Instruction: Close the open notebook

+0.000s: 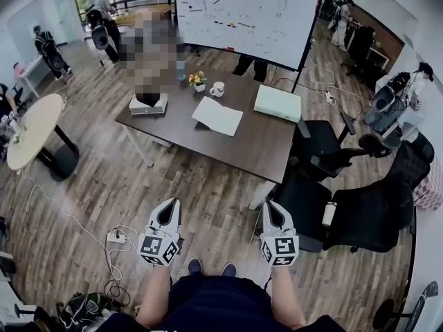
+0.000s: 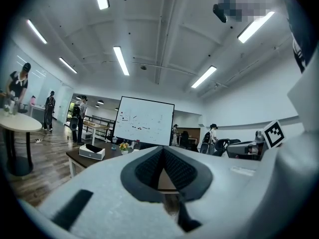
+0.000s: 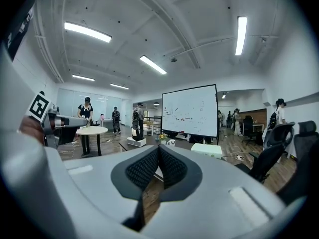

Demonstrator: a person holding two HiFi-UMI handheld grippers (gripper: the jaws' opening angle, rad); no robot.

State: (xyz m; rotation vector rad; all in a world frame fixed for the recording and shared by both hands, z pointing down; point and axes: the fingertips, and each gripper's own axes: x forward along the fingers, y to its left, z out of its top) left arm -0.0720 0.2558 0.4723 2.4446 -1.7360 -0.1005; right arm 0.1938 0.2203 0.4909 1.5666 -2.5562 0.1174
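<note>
Rising well beyond both pairs of jaws, a whiteboard [image 1: 246, 16] stands at the far edge of the dark wooden table [image 1: 266, 151], and the table itself lies well ahead of the jaws across a stretch of wood floor [image 1: 208, 206]. Black office chairs [image 1: 360, 213] crowd the space just right of the right gripper's jaws. The left gripper [image 1: 170, 209] and the right gripper [image 1: 272, 211] are held side by side, pointing toward the table, and each gripper view shows its jaws pressed together with nothing pinched between them. On the table, a white box [image 1: 277, 103] sits well ahead of the right jaws. The open notebook [image 1: 217, 116] lies flat with its white pages up, well ahead of the jaws and between the lines of the two pairs, touched by neither. Beyond the notebook stand a white mug [image 1: 217, 88] and, just left of it, a small pot of flowers [image 1: 199, 81].
</note>
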